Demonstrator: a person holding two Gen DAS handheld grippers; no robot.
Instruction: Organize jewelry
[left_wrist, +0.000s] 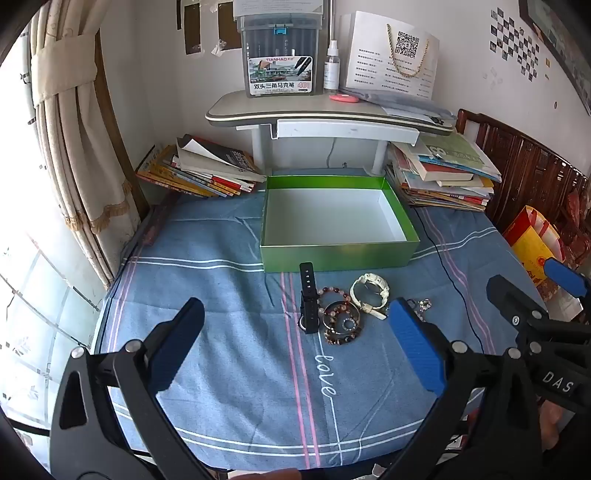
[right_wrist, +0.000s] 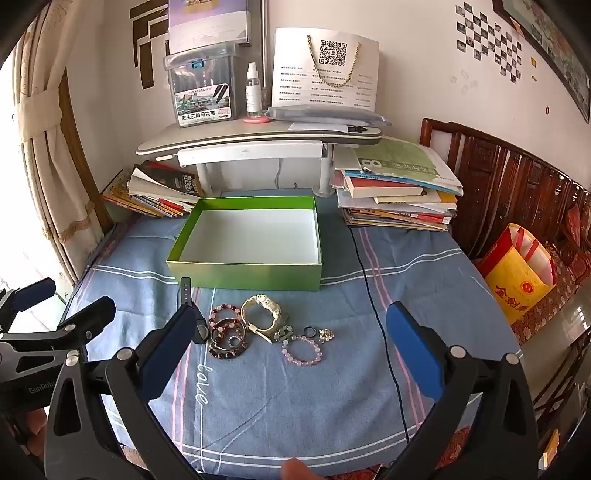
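An empty green box (left_wrist: 334, 254) with a white inside stands on the blue cloth; it also shows in the right wrist view (right_wrist: 243, 275). Just in front of it lies a cluster of jewelry: a black watch (left_wrist: 308, 299), a cream watch (left_wrist: 369, 291) (right_wrist: 262, 314), dark bead bracelets (left_wrist: 340, 321) (right_wrist: 225, 336), a pink bead bracelet (right_wrist: 303, 350) and small rings (right_wrist: 325, 334). My left gripper (left_wrist: 295, 343) is open and empty, hovering just short of the cluster. My right gripper (right_wrist: 291, 350) is open and empty, over the pink bracelet's side.
Book stacks sit behind the box at left (left_wrist: 199, 170) and right (left_wrist: 443, 173). A small raised desk (left_wrist: 325, 114) holds a marker case and spray bottle. A black cable (right_wrist: 376, 317) runs down the cloth. A yellow bag (right_wrist: 517, 273) stands at right.
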